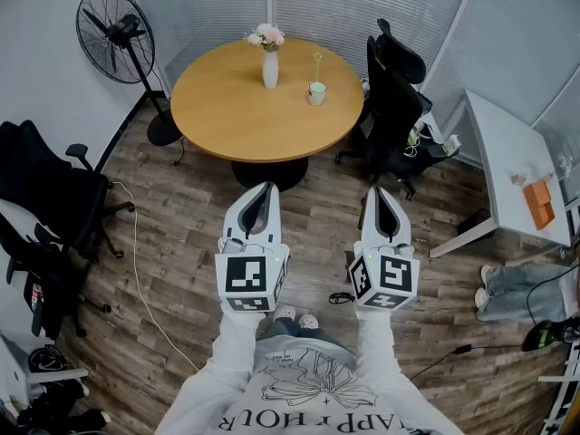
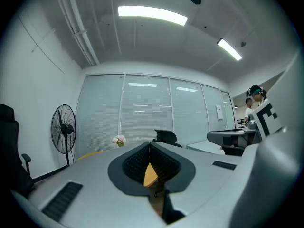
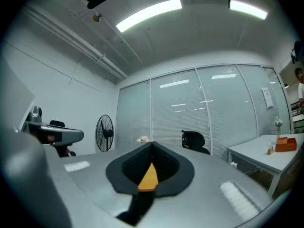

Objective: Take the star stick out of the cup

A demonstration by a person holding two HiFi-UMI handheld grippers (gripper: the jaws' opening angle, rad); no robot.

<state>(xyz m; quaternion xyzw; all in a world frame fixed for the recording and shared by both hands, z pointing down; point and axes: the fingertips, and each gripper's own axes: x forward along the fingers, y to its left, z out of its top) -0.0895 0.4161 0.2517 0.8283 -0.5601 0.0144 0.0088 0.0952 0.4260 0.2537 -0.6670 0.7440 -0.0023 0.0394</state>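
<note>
On the round counter [image 1: 245,116], toward its 1 o'clock edge:

- star stick [image 1: 317,60]: thin pale-green rod with a small star at the top, standing upright in the cup.
- cup [image 1: 316,93]: short pale cylinder, greenish at the rim.
- Counter: smooth honey-coloured wood top, circular, on a dark central pedestal.
- vase [image 1: 270,69]: slim white bottle shape with a glossy look, at 12 o'clock on the top and near the cup but apart from it. It holds a soft cluster of pink and white flowers [image 1: 266,35].
- office chair [image 1: 394,107]: black, padded, high-backed, at 3 o'clock of the counter.
- fan [image 1: 115,34]: black pedestal type with a round wire cage, at 10 o'clock.
- floor [image 1: 181,234]: grey-brown wood-grain planks.
- left gripper [image 1: 265,188]: matte grey moulded shell with black ribbed pads, at 6 o'clock and well apart from the counter. Its jaws are closed tip to tip, with nothing between them.
- right gripper [image 1: 378,193]: same build, beside the left one. Its jaws are pressed together and empty.
- Each gripper carries a white cube with black square markers.
</note>
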